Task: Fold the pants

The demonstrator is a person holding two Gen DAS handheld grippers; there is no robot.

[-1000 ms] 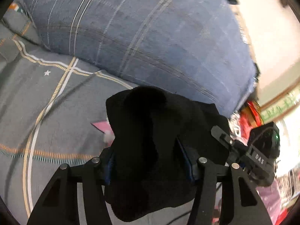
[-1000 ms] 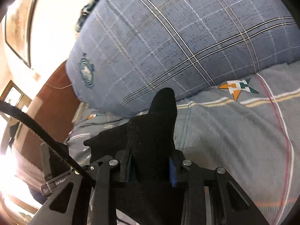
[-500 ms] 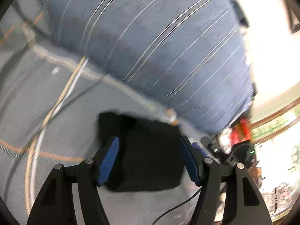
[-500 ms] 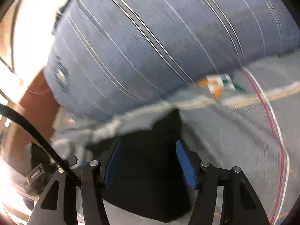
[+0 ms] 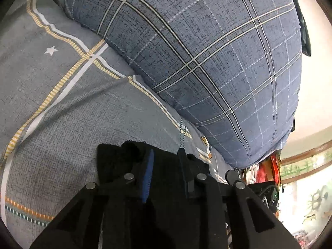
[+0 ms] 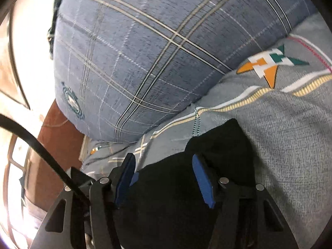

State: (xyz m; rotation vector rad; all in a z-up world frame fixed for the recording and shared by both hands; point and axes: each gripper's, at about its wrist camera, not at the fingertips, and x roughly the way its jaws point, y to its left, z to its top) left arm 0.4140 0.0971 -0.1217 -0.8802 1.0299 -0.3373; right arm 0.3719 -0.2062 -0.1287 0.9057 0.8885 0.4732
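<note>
The black pants (image 5: 116,161) lie folded on the grey bedsheet (image 5: 62,114), just in front of the blue plaid pillow (image 5: 207,51). My left gripper (image 5: 166,155) sits low over them with its jaws narrowed around a black fold of the fabric between the blue pads. In the right wrist view the pants (image 6: 224,141) lie flat under my right gripper (image 6: 164,161), whose blue-padded jaws stand wide apart and hold nothing.
The big plaid pillow (image 6: 145,51) rises close ahead of both grippers. A brown wooden headboard (image 6: 56,137) is at the left in the right wrist view. Red clutter (image 5: 267,170) sits beyond the bed's edge at the right. A black cable (image 6: 37,143) runs by the right gripper.
Both grippers lowered the pants onto the sheet and opened. Since then the left jaws have narrowed again on a fold; the right jaws stay open over the fabric.
</note>
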